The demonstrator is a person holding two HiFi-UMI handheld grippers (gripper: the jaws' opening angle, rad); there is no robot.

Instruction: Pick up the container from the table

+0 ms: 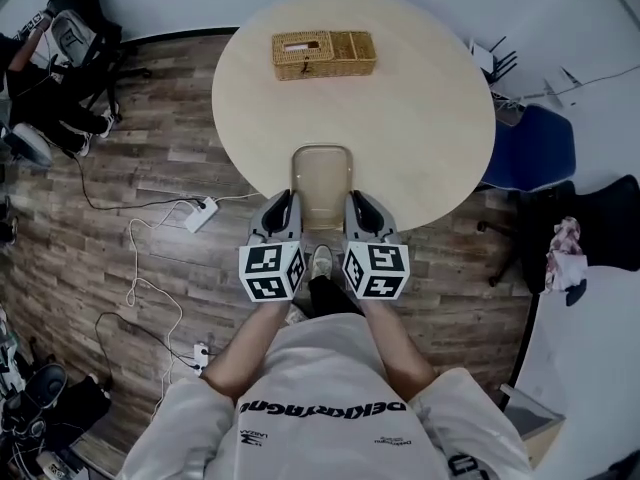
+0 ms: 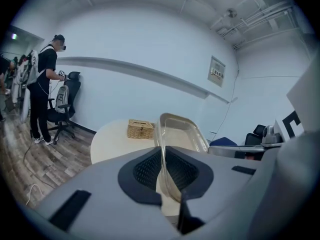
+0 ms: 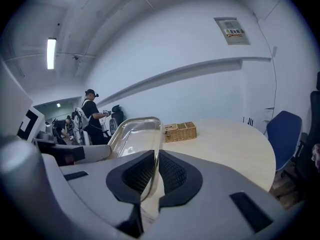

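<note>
The left tool (image 1: 284, 204) is clamping the left long wall of a clear, rectangular plastic container (image 1: 321, 180), while the right tool (image 1: 357, 204) is pinching the opposite long wall, so the two are flanking the empty tub near its closest end. The left gripper view is showing that tool's dark ribbed pads (image 2: 147, 170) pressing together on the thin transparent rim, with nothing else between them. The right gripper view is showing the same on its side, its pads (image 3: 170, 173) closing on the rim. The container is lying at the near edge of the round, pale wooden desk (image 1: 420, 118), directly in front of the person. Its long axis is running straight away from the body toward a woven wicker basket (image 1: 324, 54), which is sitting well apart at the far side. Both tools are standing equally close to the tub, one on each side, so neither hand is leading. Judging from this grip, the next move is calling for a level, matched rise of both hands, since uneven lifting could be twisting the thin walls out of the pads. Whether the base is touching the desk or hanging just above it cannot be told from these views.
</note>
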